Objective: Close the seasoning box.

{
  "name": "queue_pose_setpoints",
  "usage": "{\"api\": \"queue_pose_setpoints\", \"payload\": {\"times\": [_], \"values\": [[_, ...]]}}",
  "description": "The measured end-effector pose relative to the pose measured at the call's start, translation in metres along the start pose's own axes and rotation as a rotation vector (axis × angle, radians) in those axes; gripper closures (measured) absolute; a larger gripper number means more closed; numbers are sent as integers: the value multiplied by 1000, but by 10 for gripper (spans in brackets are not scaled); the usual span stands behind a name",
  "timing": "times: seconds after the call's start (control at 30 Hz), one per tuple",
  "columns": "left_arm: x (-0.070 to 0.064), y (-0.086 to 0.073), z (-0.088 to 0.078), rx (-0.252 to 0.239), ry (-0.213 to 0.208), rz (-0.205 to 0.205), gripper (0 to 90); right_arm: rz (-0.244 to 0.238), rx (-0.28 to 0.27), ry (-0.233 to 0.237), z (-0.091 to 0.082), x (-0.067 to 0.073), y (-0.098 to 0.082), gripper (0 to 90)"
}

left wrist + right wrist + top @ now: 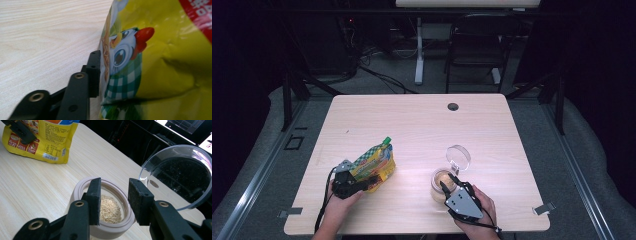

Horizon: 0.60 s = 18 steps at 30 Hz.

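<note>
A yellow snack pouch (374, 165) with a green cap stands at the front left of the wooden table (412, 120). My left gripper (362, 184) is at its near bottom corner with the pouch (162, 62) between the jaws. The one visible finger (93, 72) sits just beside the pouch's edge and the other is hidden behind it. A pale jar (440, 184) of tan grains (110, 207) stands front right, its clear hinged lid (458, 156) tipped up. My right gripper (113, 195) hovers open over the jar's near rim (80, 192).
A round cable hole (453, 106) lies near the table's far edge. Beyond the table stand a black chair (477, 45) and a white desk leg (418, 55). The table's front edge runs just behind both hands.
</note>
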State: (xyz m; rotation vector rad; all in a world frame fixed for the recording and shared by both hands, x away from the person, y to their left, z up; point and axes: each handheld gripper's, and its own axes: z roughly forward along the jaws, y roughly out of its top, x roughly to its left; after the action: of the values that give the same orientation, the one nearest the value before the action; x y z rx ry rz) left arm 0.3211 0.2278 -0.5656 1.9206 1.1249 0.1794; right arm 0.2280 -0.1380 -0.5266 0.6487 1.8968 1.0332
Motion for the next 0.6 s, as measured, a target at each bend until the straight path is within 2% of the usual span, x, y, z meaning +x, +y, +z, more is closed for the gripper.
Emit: {"api": "queue_pose_setpoints", "payload": {"times": [0.3,0.47,0.5,0.6], "values": [[-1,-2,-8,7,19,3,505,35,6,16,-1,-4,0,583],[-3,-4,-13,5,27,17,494,65,2,12,-5,-11,0,570],[-3,-4,-16,2,28,17,488,88,1,10,-7,-16,-1,566],[-3,-6,-20,-5,28,23,480,114,-4,4,-9,-21,-1,561]]}}
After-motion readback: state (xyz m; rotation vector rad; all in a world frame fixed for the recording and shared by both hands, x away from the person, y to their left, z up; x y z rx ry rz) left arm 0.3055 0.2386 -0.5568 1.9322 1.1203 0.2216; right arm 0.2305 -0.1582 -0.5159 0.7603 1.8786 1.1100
